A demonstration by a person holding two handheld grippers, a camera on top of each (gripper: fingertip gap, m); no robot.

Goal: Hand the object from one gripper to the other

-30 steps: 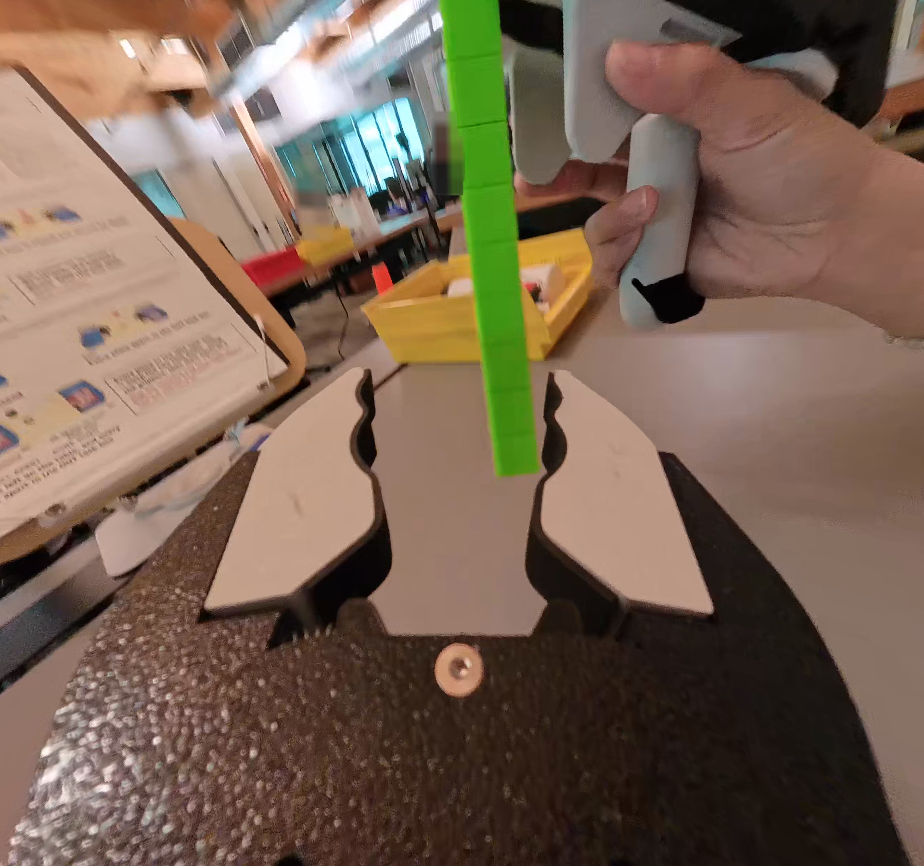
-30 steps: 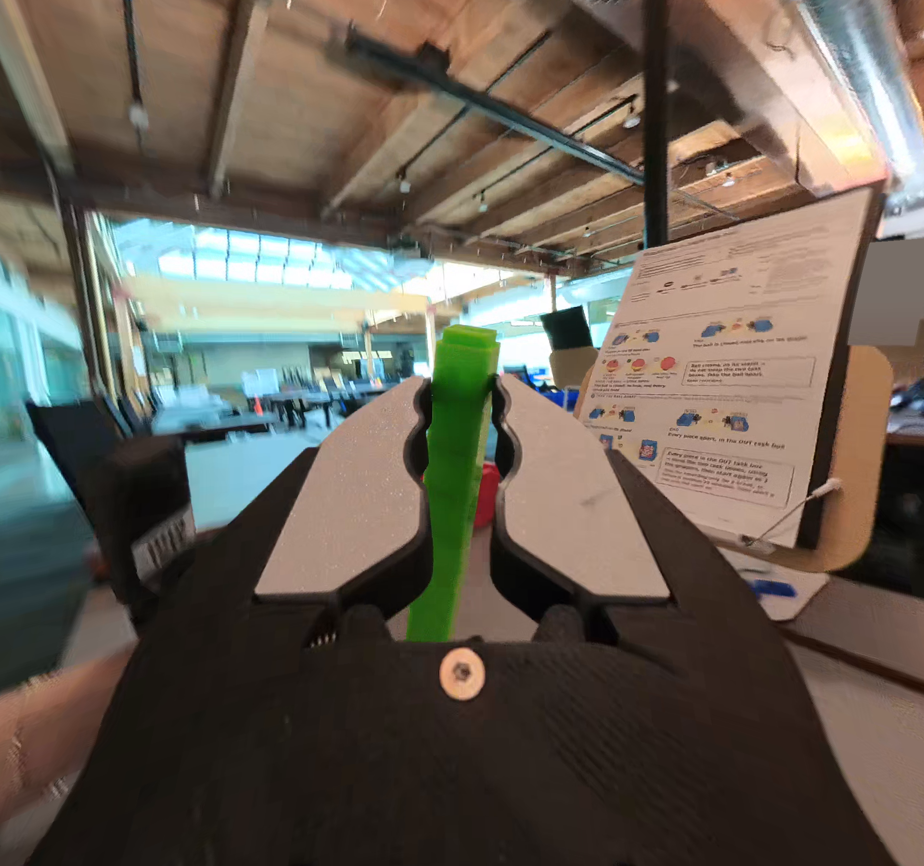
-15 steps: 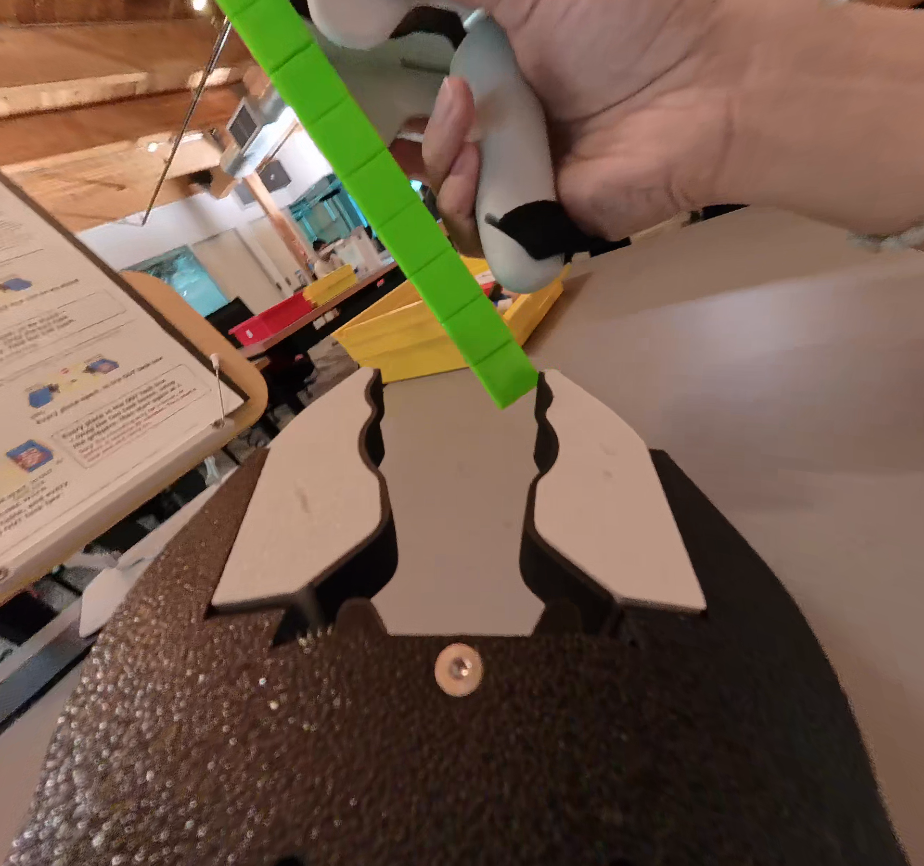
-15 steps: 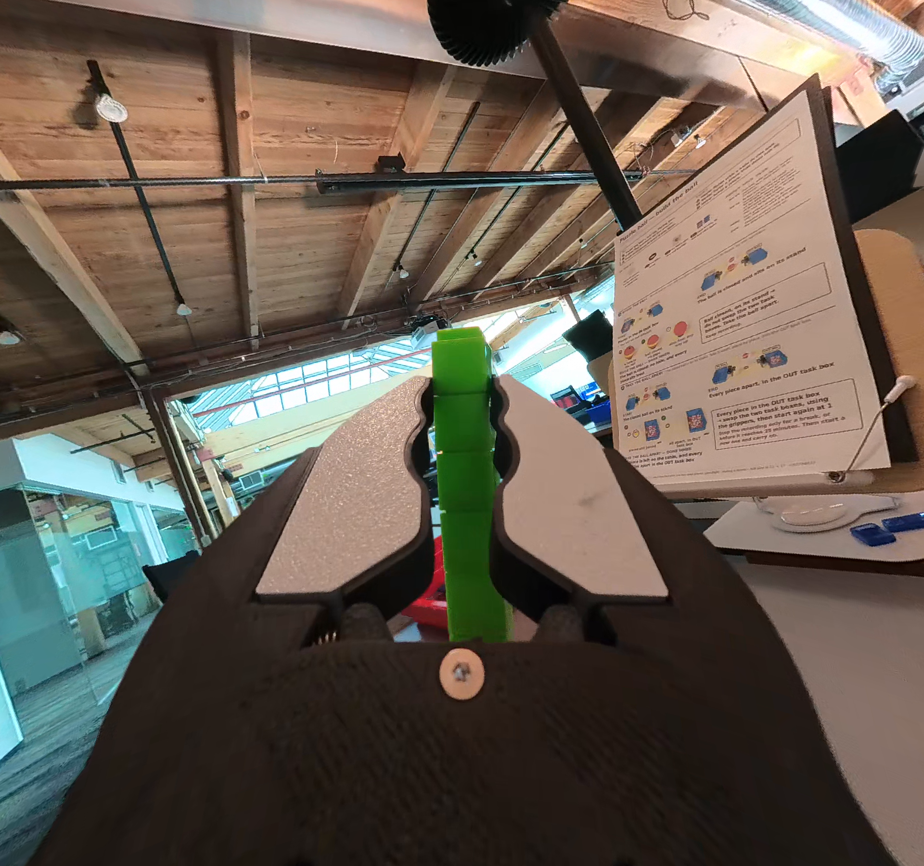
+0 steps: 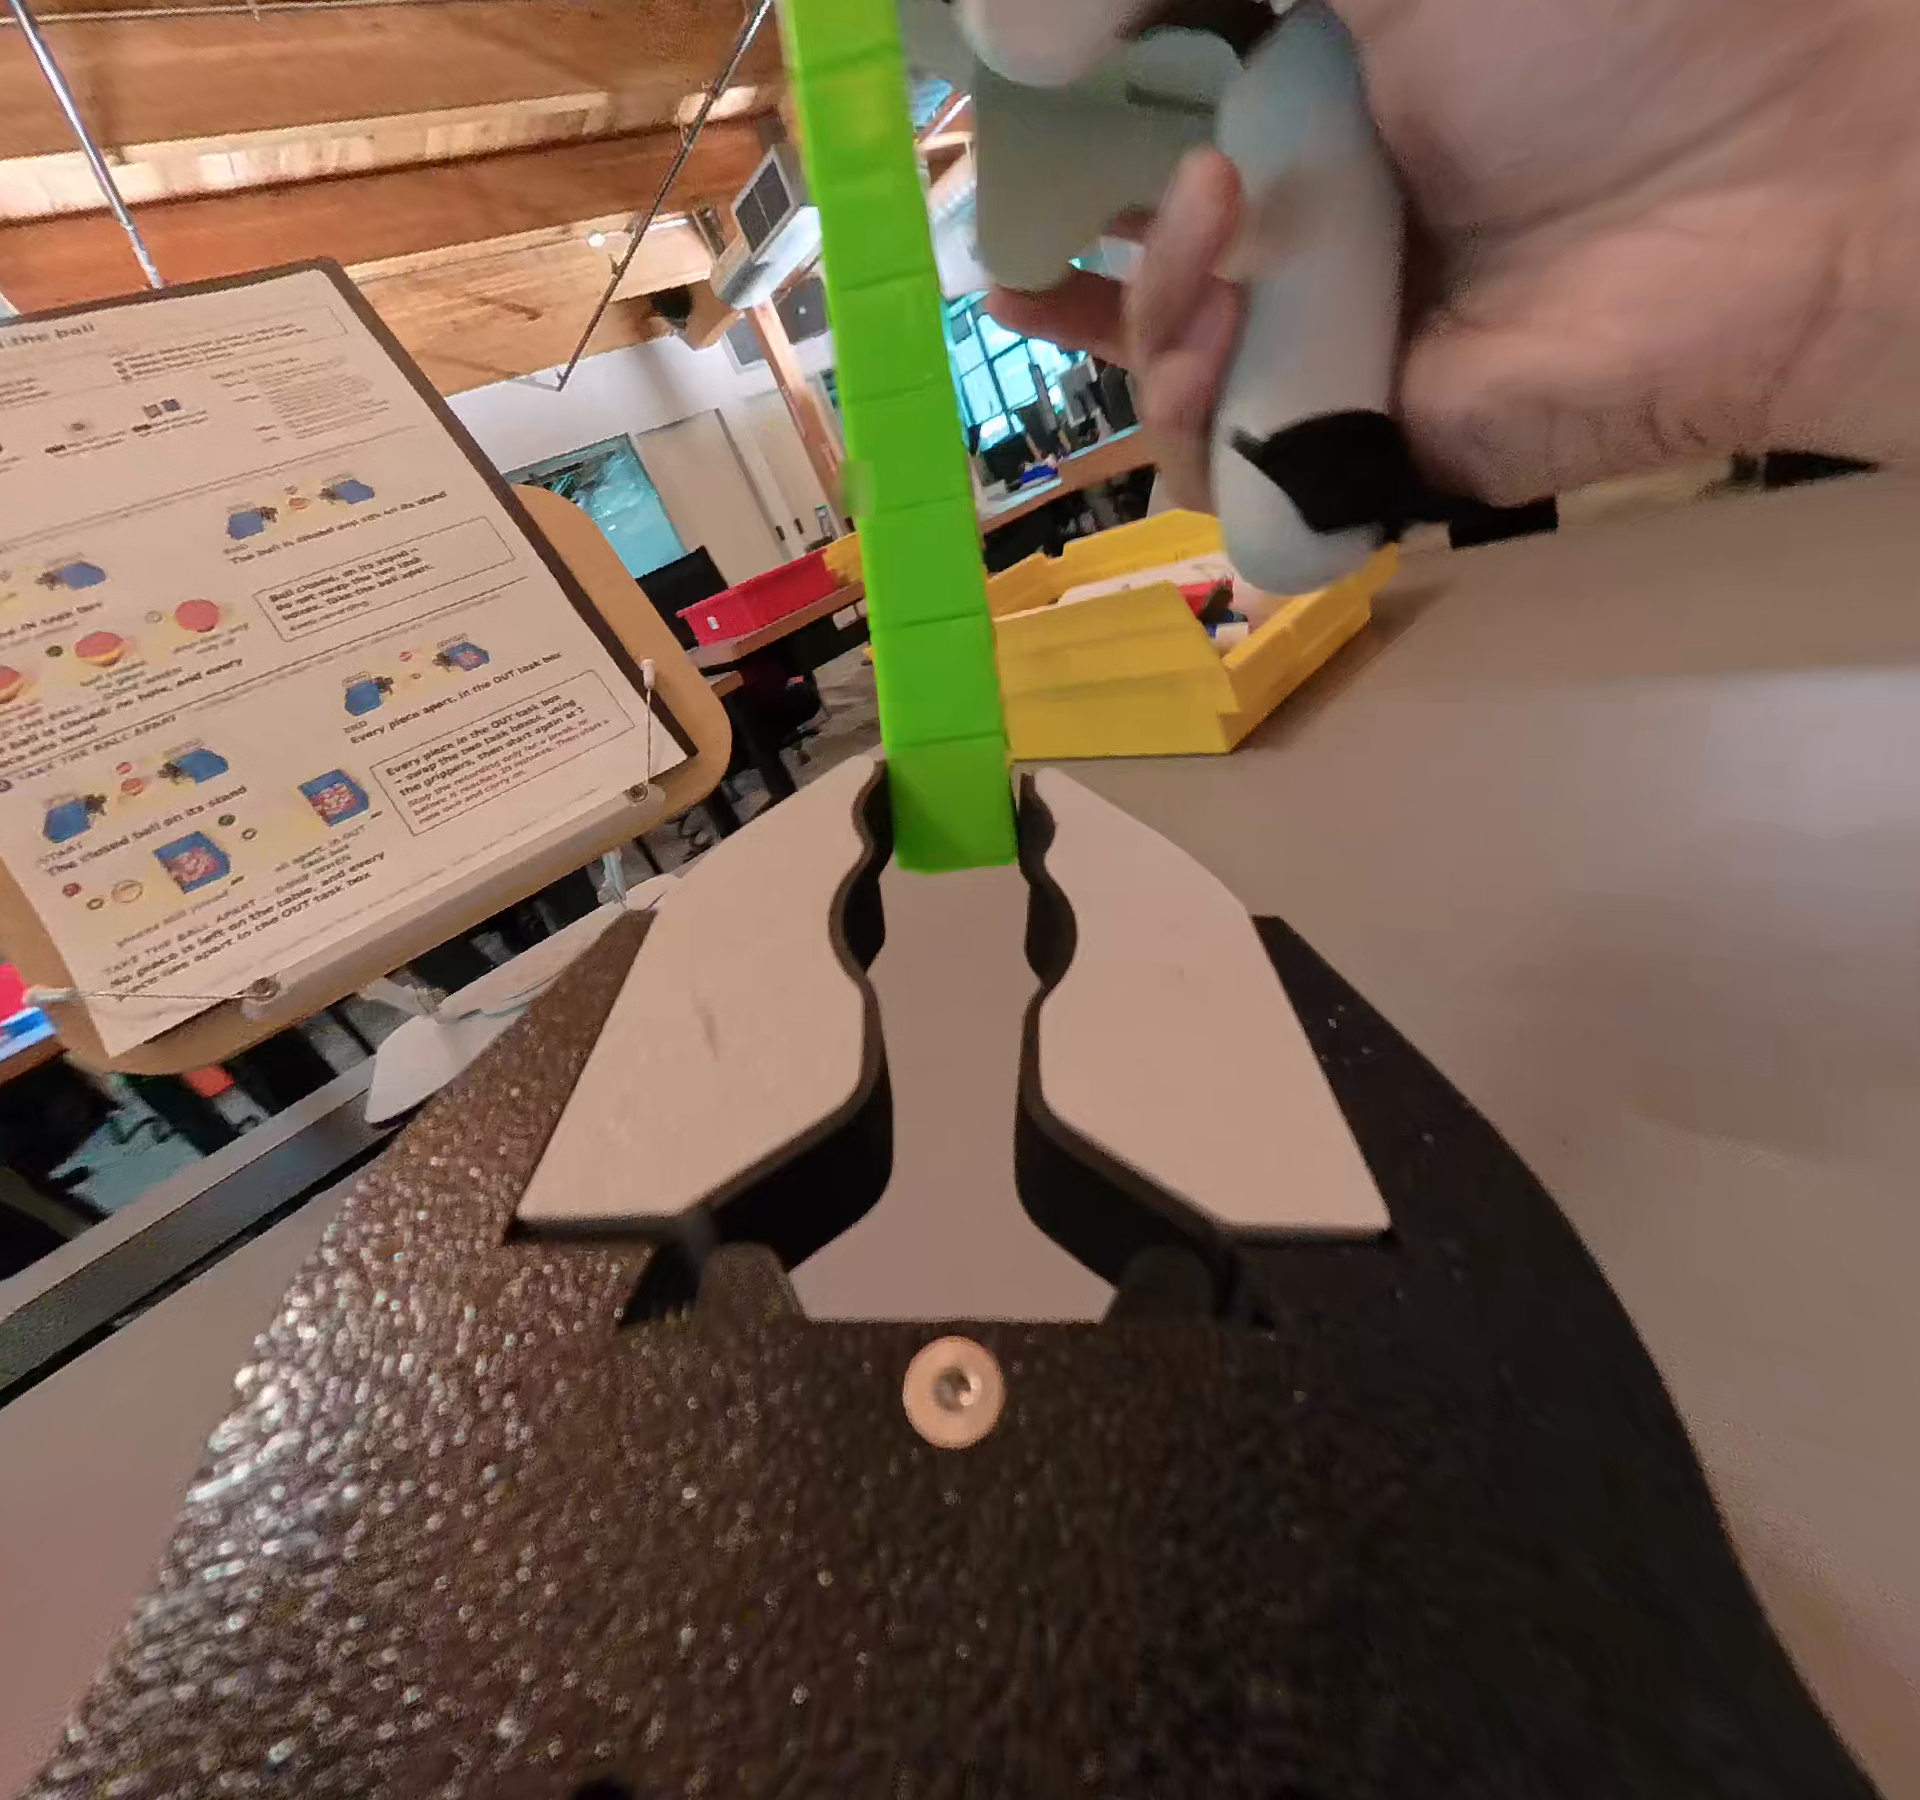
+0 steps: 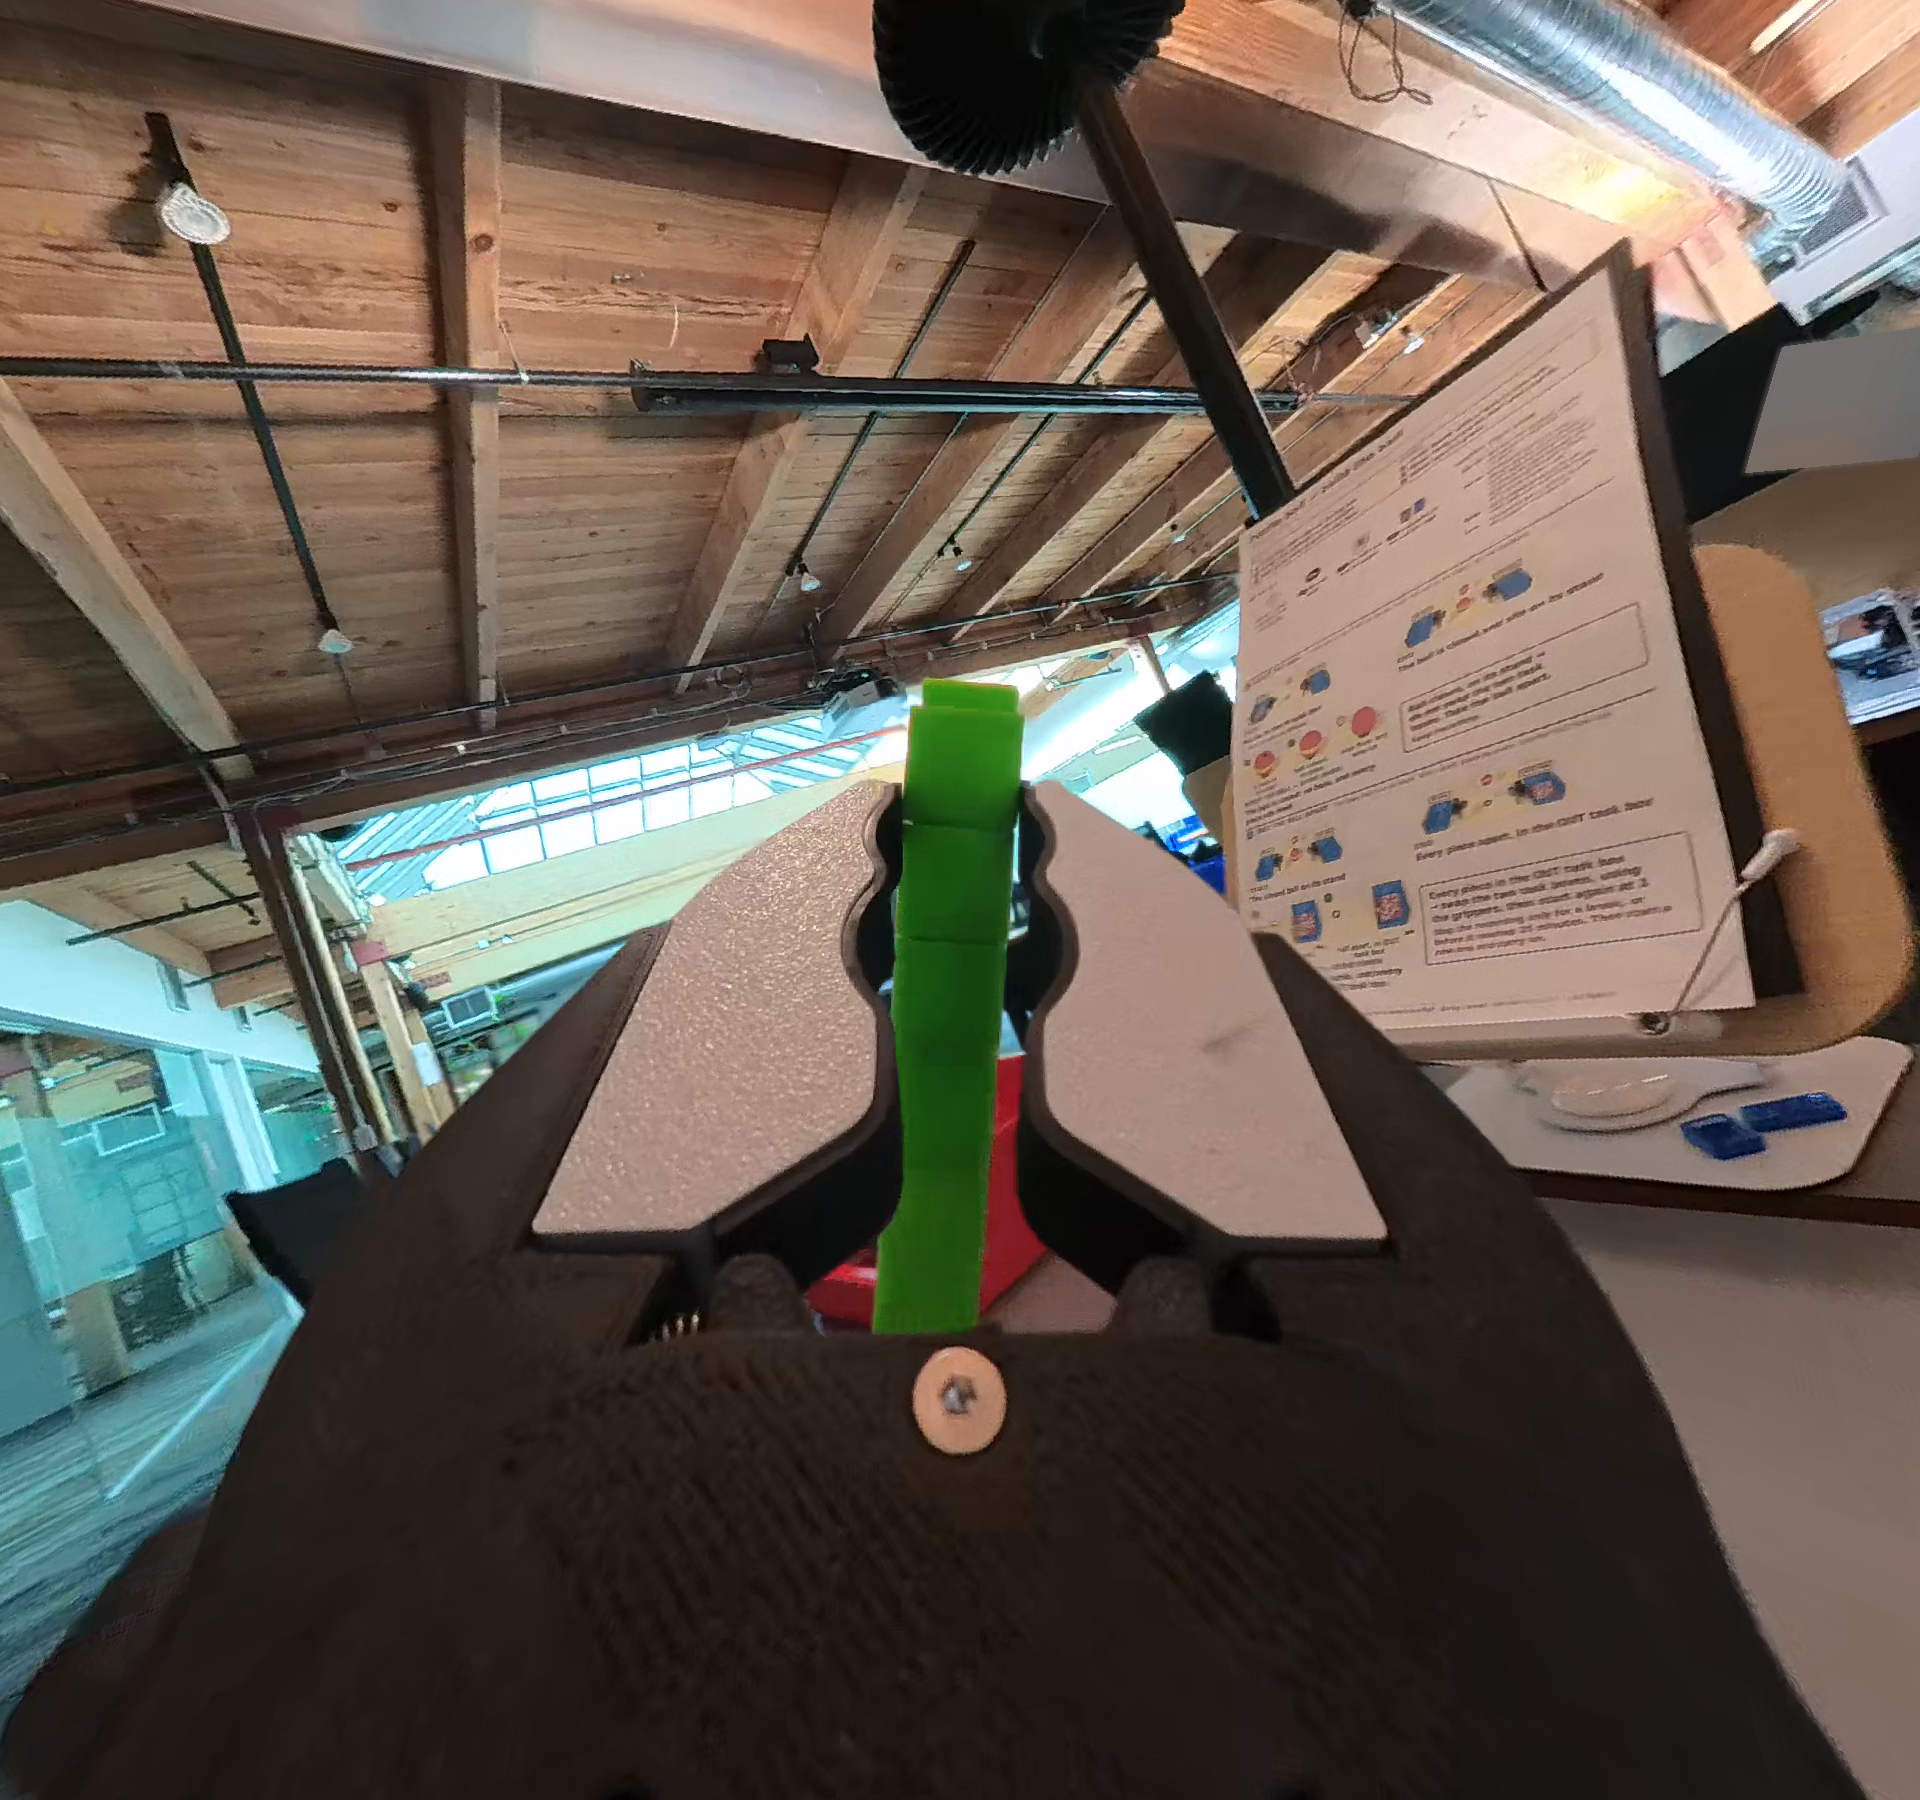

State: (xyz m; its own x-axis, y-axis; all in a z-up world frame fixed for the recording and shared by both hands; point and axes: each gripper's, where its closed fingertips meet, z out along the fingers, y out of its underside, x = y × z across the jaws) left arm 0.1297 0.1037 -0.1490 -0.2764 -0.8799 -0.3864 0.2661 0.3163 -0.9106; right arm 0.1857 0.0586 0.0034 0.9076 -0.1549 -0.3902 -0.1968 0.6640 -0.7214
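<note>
The green block stick [image 5: 914, 462] stands nearly upright, with its lower end between the tips of the left gripper [image 5: 951, 815]. The left jaws are narrowed around that end, and whether they already press it or just flank it cannot be told. In the right wrist view the same stick [image 6: 951, 1002] runs lengthwise between the fingers of the right gripper [image 6: 956, 805], which is pinched on it near the tips, its top poking out just beyond them.

The stick is bright green, a slim square bar made of small cubes joined end to end, with thin seams between them; about 8 cubes show in the left wrist view.

Its upper end is cut off by the top edge of the left wrist view, so the right gripper's fingers are not seen there, only a blurred hand [image 5: 1558, 192] on the grey handle at upper right. Behind, a yellow bin [image 5: 1195, 670] sits on the grey table [image 5: 1558, 919], and an instruction sheet [image 5: 260, 628] stands at the left.
</note>
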